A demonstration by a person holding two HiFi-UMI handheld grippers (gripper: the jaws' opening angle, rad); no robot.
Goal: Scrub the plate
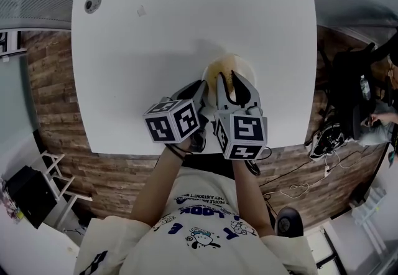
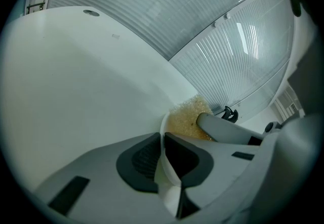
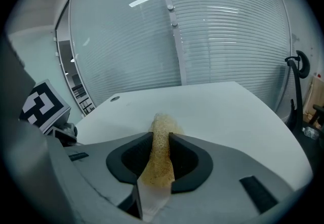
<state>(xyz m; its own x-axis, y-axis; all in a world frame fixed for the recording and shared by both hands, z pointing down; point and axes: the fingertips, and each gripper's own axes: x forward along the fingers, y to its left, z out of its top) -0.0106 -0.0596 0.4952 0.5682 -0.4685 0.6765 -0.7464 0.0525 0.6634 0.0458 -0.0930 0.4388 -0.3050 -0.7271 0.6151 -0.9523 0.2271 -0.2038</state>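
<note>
L gripper view alone shows L tongs pinching plate rim.

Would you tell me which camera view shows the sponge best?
The right gripper view: the sponge is clamped in the right gripper, close up and centred. The left gripper view shows one end of it against the plate; the head view shows only a yellowish patch past the right gripper.
</note>
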